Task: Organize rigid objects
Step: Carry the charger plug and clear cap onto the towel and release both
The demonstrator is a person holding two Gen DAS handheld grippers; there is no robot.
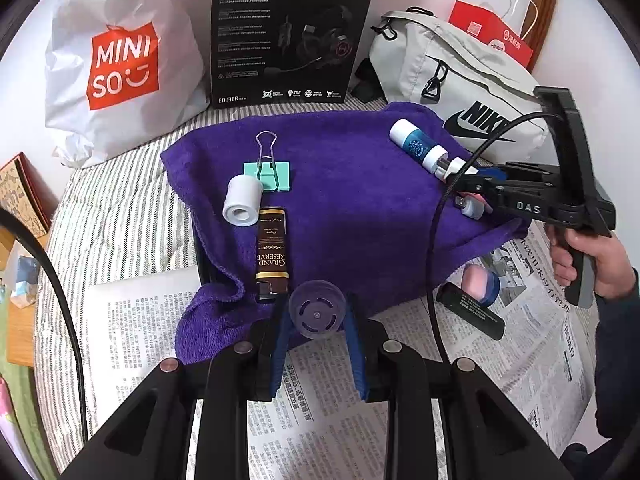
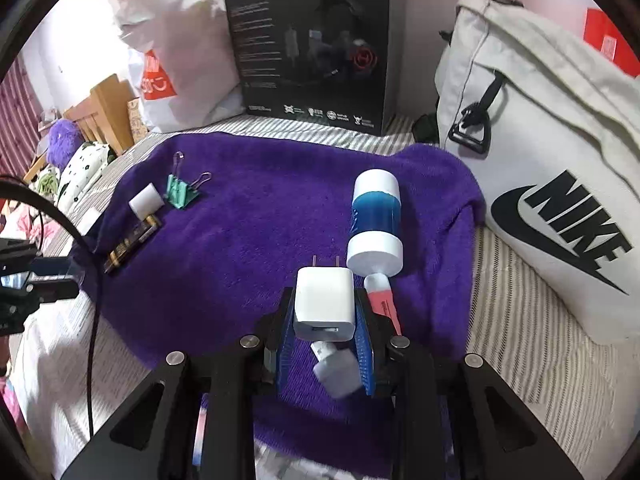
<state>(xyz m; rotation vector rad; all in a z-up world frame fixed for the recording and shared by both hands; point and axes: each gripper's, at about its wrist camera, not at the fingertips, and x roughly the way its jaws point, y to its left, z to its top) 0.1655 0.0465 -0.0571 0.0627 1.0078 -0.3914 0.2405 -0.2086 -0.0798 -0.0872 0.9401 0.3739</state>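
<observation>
My left gripper [image 1: 316, 322] clamps a clear cap [image 1: 317, 312] at lower centre; my right gripper [image 2: 325, 320] clamps a charger [image 2: 324, 304] mid-frame. Four items lie on the towel [image 1: 360, 184]; a jar [image 1: 482, 285] and black stick [image 1: 470, 311], lower right, remain off it.

Left gripper [image 1: 317, 316] pitched down, jaws clamped on a round cap [image 1: 317, 312]. Right gripper [image 2: 325, 314] pitched down too, pinching a white charger [image 2: 324, 304]

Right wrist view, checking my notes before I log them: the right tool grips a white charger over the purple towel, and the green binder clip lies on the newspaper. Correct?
Not quite. The right tool grips the white charger over the purple towel, but the green binder clip lies on the towel, as the right wrist view shows.
</observation>
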